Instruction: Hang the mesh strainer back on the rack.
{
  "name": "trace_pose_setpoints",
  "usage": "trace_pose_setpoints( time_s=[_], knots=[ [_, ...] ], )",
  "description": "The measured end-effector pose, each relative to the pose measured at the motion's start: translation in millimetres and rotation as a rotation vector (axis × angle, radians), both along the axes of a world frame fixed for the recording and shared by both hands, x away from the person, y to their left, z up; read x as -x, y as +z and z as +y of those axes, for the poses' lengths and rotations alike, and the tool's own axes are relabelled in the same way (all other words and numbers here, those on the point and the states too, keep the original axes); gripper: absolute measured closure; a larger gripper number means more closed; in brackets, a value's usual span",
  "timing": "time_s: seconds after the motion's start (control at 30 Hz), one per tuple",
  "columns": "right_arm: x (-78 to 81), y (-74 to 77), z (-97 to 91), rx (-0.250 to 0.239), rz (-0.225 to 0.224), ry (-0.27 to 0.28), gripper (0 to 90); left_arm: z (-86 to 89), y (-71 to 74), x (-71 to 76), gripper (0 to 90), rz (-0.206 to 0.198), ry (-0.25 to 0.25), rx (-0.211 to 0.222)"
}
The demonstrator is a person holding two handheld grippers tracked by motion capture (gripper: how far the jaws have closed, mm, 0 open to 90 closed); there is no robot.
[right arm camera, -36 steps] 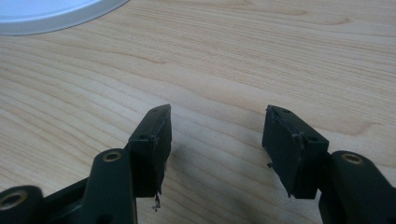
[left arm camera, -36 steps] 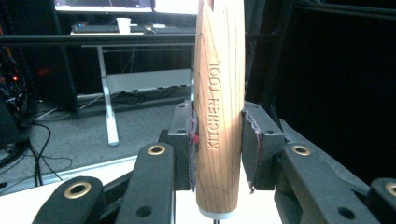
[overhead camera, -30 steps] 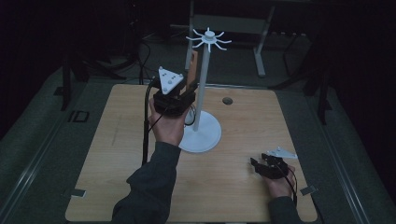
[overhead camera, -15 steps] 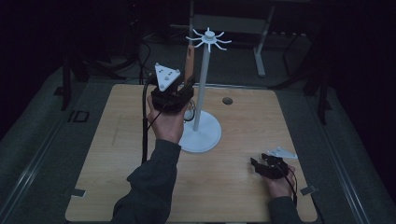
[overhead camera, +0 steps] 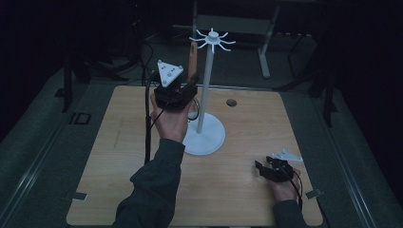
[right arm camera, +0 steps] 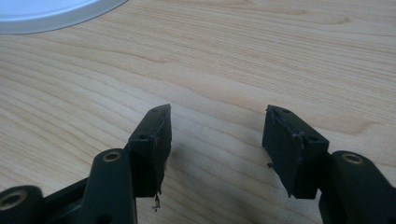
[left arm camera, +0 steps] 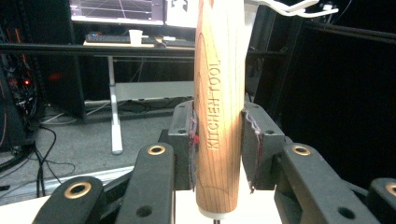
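Note:
My left gripper (overhead camera: pixel 183 85) is raised above the table, left of the white stand's pole (overhead camera: pixel 205 95), and is shut on a wooden handle (overhead camera: pixel 192 59) held upright. In the left gripper view the handle (left arm camera: pixel 219 116), engraved "KITCHEN TOOL", stands clamped between both pads of the gripper (left arm camera: pixel 218 147); what hangs below the handle is hidden. The stand has a round white base (overhead camera: pixel 204 137) and a crown of hooks (overhead camera: pixel 212 39) on top, just right of the handle's tip. My right gripper (overhead camera: pixel 264 168) rests low at the table's front right, open over bare wood (right arm camera: pixel 215 130).
The wooden table (overhead camera: pixel 119 161) has a dark round hole (overhead camera: pixel 231 102) near its far edge. The stand's base edge (right arm camera: pixel 51 11) lies ahead of the right gripper. Beyond the table are desk legs (overhead camera: pixel 266 47), cables and dark floor. Monitors and a cup (left arm camera: pixel 135 36) sit on a far desk.
My left gripper has risen with the wooden handle and drawn it a little higher toward the hooks. The right gripper has stayed where it was.

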State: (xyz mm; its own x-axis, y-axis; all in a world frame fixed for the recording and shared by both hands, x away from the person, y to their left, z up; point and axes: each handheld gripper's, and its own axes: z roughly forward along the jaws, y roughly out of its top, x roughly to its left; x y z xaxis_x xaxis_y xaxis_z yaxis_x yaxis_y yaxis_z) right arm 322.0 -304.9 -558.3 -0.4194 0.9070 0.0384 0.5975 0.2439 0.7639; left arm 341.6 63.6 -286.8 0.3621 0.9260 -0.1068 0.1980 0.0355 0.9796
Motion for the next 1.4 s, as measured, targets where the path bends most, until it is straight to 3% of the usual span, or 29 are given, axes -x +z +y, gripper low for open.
trace_pose_setpoints(
  time_s=[0.57, 1.4],
  knots=[
    [-0.1, 0.0, -0.2, -0.001, 0.0, 0.0, 41.7, -5.6, 3.1, -8.7, 68.2, 0.018, -0.021, -0.01],
    [-0.1, 0.0, -0.3, -0.001, 0.002, 0.001, 41.4, -11.2, -3.2, -21.6, 67.9, 0.031, -0.042, -0.031]
  ],
)
